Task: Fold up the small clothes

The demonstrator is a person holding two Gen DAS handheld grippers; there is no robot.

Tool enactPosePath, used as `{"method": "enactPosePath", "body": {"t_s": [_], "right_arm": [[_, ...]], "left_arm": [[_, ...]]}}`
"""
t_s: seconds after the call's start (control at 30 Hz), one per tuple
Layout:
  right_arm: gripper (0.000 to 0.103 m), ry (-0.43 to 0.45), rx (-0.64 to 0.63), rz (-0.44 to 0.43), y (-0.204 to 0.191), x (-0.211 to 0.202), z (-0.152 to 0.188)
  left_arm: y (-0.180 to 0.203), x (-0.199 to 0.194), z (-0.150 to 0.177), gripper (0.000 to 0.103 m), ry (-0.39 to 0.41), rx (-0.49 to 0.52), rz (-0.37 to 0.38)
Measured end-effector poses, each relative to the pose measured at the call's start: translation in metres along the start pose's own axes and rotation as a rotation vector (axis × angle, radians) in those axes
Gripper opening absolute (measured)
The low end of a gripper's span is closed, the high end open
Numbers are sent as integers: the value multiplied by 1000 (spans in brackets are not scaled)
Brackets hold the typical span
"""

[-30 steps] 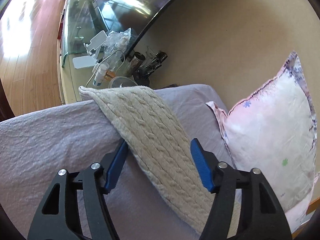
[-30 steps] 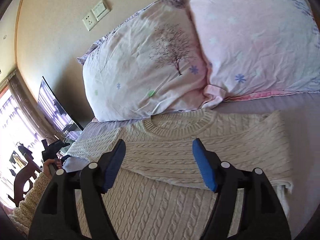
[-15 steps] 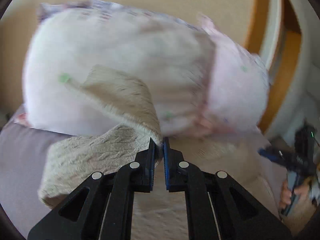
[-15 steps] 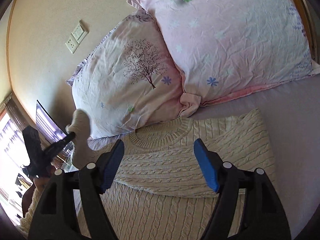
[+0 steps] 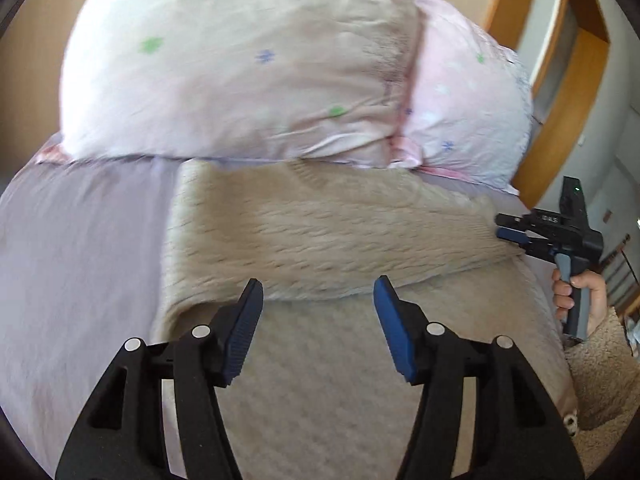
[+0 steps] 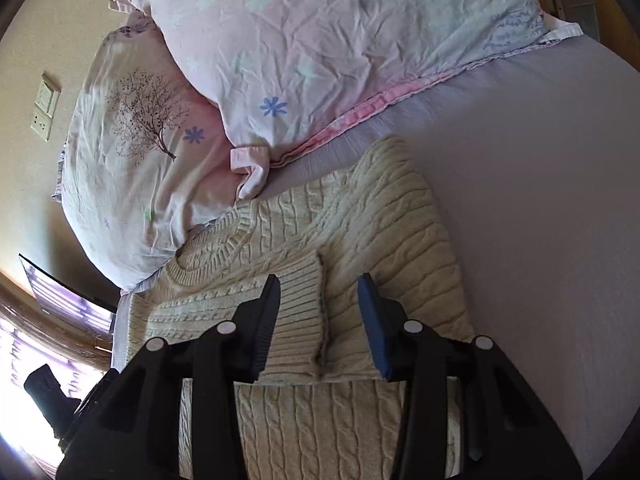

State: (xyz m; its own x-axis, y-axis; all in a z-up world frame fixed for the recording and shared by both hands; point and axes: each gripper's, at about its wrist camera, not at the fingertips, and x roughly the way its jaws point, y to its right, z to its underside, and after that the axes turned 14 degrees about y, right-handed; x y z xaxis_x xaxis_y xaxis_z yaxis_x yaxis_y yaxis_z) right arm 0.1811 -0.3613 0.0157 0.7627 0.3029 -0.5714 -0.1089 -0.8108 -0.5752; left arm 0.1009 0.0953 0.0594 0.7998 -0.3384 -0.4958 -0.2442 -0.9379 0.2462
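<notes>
Left hand-held gripper [image 5: 318, 306] and right hand-held gripper [image 6: 318, 304] gape wide above sweater [image 6: 384, 220].

Two pink floral pillows [image 6: 320, 48] touching, lilac bedsheet [image 6: 540, 200], wall socket [image 6: 42, 124] — beige wall

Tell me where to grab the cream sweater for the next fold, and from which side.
Take the cream sweater at its bottom hem, one gripper per corner, coming from the near side. Both sleeves already lie folded across the chest, the ribbed cuff on top, and the collar points toward the pillows. Lifting the hem toward the collar should keep the sleeves tucked.
</notes>
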Motion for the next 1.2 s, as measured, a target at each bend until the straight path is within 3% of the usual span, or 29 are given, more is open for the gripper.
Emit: {"method": "enactPosePath", "body": {"t_s": [0.03, 0.07, 0.13, 0.2, 0.27, 0.33, 0.37, 0.4, 0.47, 0.53, 0.63, 0.67, 0.77, 0.8, 0.87, 0.93, 1.0, 1.1, 1.2], "right_arm": [[32, -39, -40, -4, -7, 8, 6], [7, -60, -78, -3, -13, 13, 12], [7, 3, -112, 19, -18, 7, 9], [6, 98, -31, 20, -5, -7, -8], [7, 170, 18, 86, 9, -18, -22], [13, 153, 37, 119, 19, -29, -23], [23, 143, 44, 122, 22, -38, -19], [40, 136, 40, 116, 25, -49, -14], [59, 132, 21, 119, 32, -75, 3], [58, 74, 34, 113, 45, -94, 24], [38, -23, 116, 54, 68, -118, 63], [30, -41, 147, 2, 73, -129, 78], [27, -98, 196, -155, 76, -159, 122], [21, -114, 200, -189, 76, -168, 135], [20, -132, 200, -238, 75, -183, 156], [7, -149, 192, -278, 72, -189, 169], [7, -113, 173, -307, 65, -192, 161], [7, 4, 117, -373, 40, -193, 116], [6, 147, 37, -424, 7, -182, 50]], "left_arm": [[-16, -6, 5, 59, -14, -38, -36], [-32, -16, 11, 59, -29, -85, -63], [-56, -30, 23, 59, -45, -171, -87], [-71, -50, 36, 59, -31, -252, -58], [-76, -60, 47, 59, -22, -299, -18], [-75, -65, 57, 59, -26, -318, 11], [-72, -66, 62, 59, -34, -324, 20], [-71, -66, 68, 59, -42, -329, 31], [-67, -73, 77, 59, -25, -325, 47], [-62, -80, 85, 59, -18, -332, 83], [-57, -89, 102, 48, -35, -399, 196], [-53, -92, 108, 39, -47, -402, 219], [-42, -105, 127, 33, -43, -388, 260], [-40, -108, 133, 33, -47, -402, 284], [-36, -112, 146, 32, -62, -441, 315], [-32, -113, 151, 24, -66, -454, 316], [-29, -110, 147, 6, -66, -461, 310], [-27, -99, 116, 6, -44, -450, 324], [-34, -77, 60, 6, 45, -472, 353]]}}
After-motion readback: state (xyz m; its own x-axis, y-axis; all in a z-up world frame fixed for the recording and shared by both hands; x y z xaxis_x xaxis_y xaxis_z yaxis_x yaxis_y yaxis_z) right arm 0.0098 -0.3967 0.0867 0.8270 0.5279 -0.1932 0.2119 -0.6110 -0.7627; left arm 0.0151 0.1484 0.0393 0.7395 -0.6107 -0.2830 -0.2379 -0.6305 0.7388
